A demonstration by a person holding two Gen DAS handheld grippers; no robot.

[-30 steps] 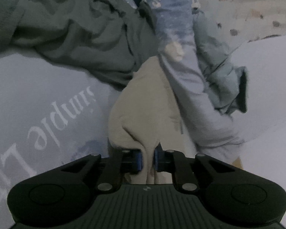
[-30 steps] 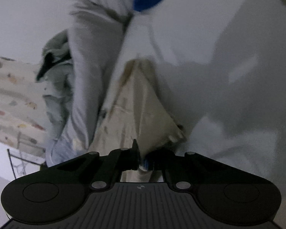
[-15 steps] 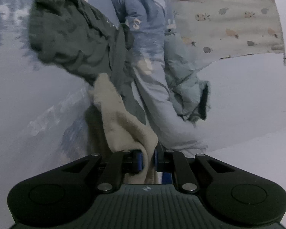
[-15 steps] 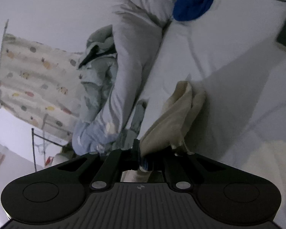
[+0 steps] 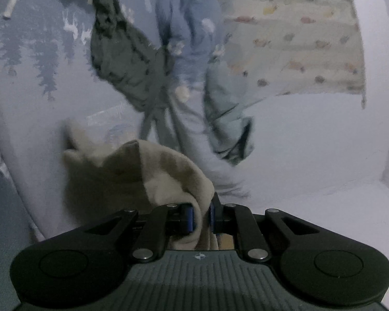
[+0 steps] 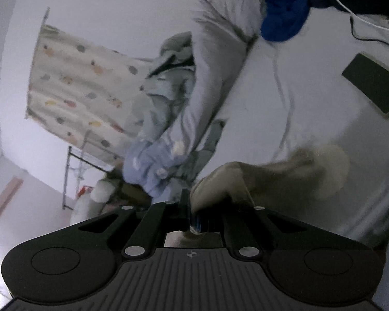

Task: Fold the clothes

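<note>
A beige garment (image 5: 132, 173) hangs bunched in front of the left wrist camera. My left gripper (image 5: 201, 217) is shut on a fold of it. The same beige garment (image 6: 267, 178) shows in the right wrist view, where my right gripper (image 6: 194, 217) is shut on its edge. Behind it lies a pile of clothes: a dark green piece (image 5: 122, 59), a light blue piece (image 5: 194, 39) and a pale grey-blue piece (image 5: 225, 119). The pile also shows in the right wrist view (image 6: 168, 119).
A blue-grey bedsheet (image 5: 31, 83) with tree and deer prints lies at left. A patterned curtain (image 5: 298, 46) hangs behind. A bright blue cloth (image 6: 282, 13), a dark flat device (image 6: 373, 85) and a cable (image 6: 365, 39) lie on the white bed. A metal rack (image 6: 72, 178) stands by the wall.
Both grippers have pulled the beige garment up and away from the clothes pile. The pile now looks farther off, and more of the room shows in both views.
</note>
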